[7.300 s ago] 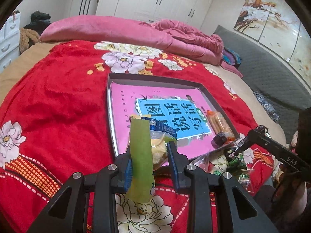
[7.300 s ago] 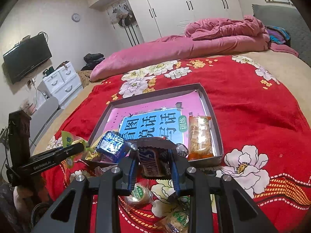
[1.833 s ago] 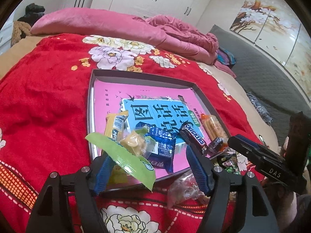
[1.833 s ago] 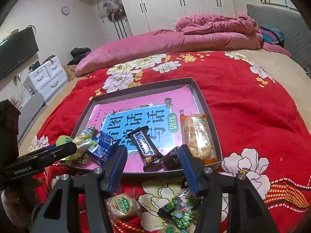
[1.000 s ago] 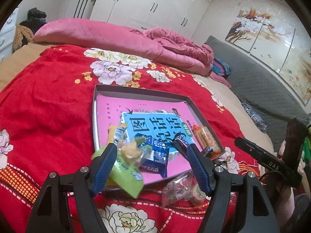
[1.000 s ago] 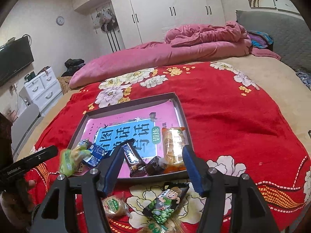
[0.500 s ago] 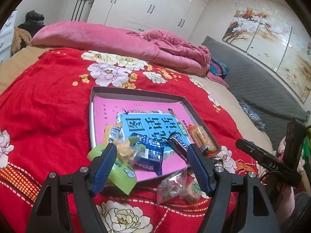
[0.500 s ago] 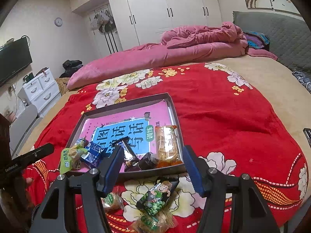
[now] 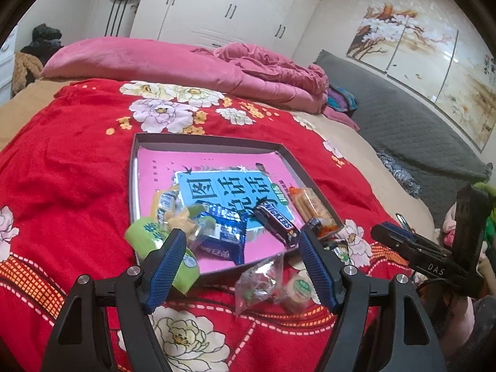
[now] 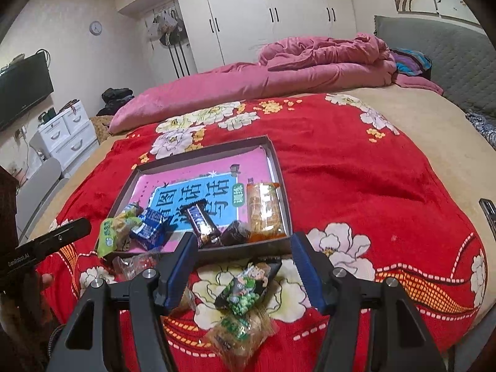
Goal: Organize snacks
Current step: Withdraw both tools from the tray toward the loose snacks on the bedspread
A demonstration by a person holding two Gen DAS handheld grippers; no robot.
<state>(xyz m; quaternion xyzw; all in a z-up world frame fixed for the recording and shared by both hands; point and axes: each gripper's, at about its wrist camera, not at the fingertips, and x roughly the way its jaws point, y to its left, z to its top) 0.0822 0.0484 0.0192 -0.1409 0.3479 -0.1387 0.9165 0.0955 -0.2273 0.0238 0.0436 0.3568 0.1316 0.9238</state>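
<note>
Tray on the red blanket holds six snacks, left to right:
- one yellow packet
- one green packet, overhanging the tray's near rim
- one blue packet
- one Snickers bar
- one dark packet
- one orange packet

Loose snacks on the blanket in front of the tray: at least four.

Left gripper and right gripper: both empty, jaws apart. Earlier, each gripped a snack; both now stand farther from the tray.

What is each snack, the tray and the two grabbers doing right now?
Grey shallow tray: on the red blanket, partly filled.
Brown Snickers bar: lying in the tray.
Blue foil snack packet: in the tray.
Orange clear biscuit pack: in the tray.
Green pea bag: outside, on the blanket.
Left gripper: open, empty.
Right gripper: open, empty.
</note>
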